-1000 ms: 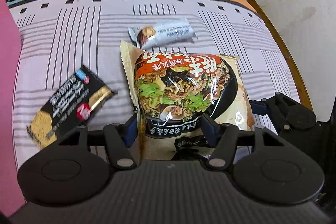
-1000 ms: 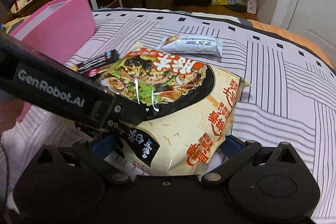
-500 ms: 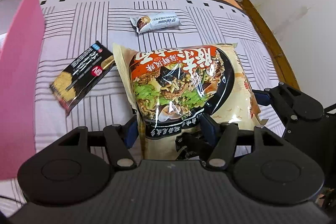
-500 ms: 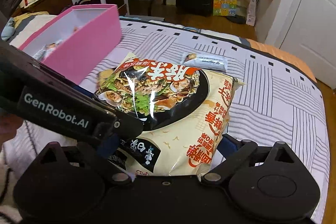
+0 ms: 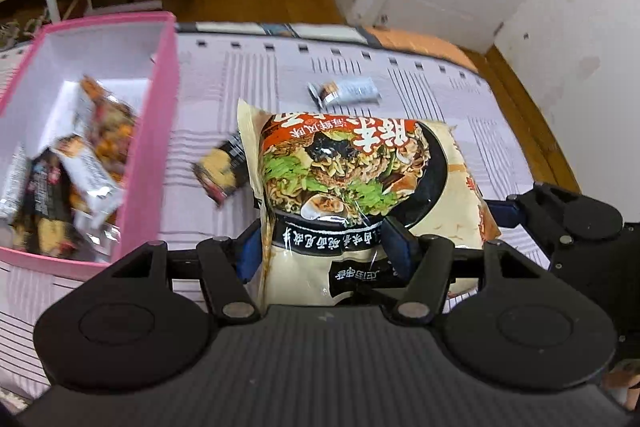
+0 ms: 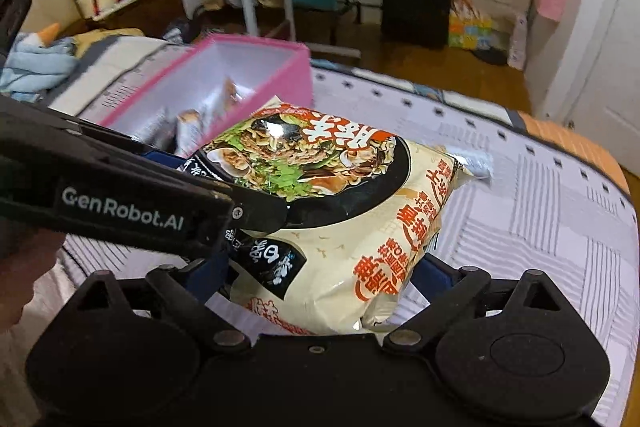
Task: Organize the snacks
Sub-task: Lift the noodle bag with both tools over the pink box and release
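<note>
Gripping the noodle packet (image 5: 352, 183) from both sides, the left hand-held gripper (image 5: 320, 251) and right hand-held gripper (image 6: 320, 267) hold it, the pink box (image 5: 150, 147) at nine o'clock.

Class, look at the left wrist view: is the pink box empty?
No. The pink box already holds several snack packets piled against its near end.
</note>
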{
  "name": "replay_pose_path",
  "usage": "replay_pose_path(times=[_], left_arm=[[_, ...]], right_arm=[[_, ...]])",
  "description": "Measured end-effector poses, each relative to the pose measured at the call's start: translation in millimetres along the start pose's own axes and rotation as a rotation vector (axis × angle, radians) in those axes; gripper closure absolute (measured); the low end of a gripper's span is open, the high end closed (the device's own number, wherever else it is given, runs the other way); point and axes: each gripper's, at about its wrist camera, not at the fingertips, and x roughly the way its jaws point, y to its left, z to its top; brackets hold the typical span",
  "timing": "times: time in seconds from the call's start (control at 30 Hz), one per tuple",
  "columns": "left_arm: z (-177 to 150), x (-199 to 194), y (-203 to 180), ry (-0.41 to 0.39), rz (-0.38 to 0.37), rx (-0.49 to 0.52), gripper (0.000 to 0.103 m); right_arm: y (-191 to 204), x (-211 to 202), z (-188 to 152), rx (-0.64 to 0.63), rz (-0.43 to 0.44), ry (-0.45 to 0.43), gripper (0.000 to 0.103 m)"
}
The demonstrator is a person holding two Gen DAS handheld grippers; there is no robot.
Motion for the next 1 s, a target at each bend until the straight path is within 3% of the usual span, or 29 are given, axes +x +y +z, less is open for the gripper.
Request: replay_pose_path(times=[0.23, 0.33, 0.47, 0.63, 1.0], left_arm=[[4.1, -43.3, 46.2, -0.087, 0.011, -0.054, 0.043], [5.5, -52.4, 70.7, -0.105, 0.029, -0.091, 0.043], [8.1, -58.3, 106.5, -0.123, 0.065, -0.137, 0.043], [15.4, -53.7, 143.9, -0.154, 0.132, -0.145, 0.043], [44.9, -18.4, 222.2, -0.164, 0.240, -0.262, 0.040]], right_arm=[[35.0, 6.6, 36.7, -0.105, 0.110, -0.027, 0.006], [49.7, 19.8, 52.4, -0.177, 0.127, -0.038, 0.015], [63.6, 48.7, 78.7, -0.257, 0.169, -0.040, 0.017], [78.7, 86.8, 105.7, -0.293, 0.215, -0.032, 0.017], [101.4, 159.6, 142.2, -0.359, 0.246, -0.024, 0.016]])
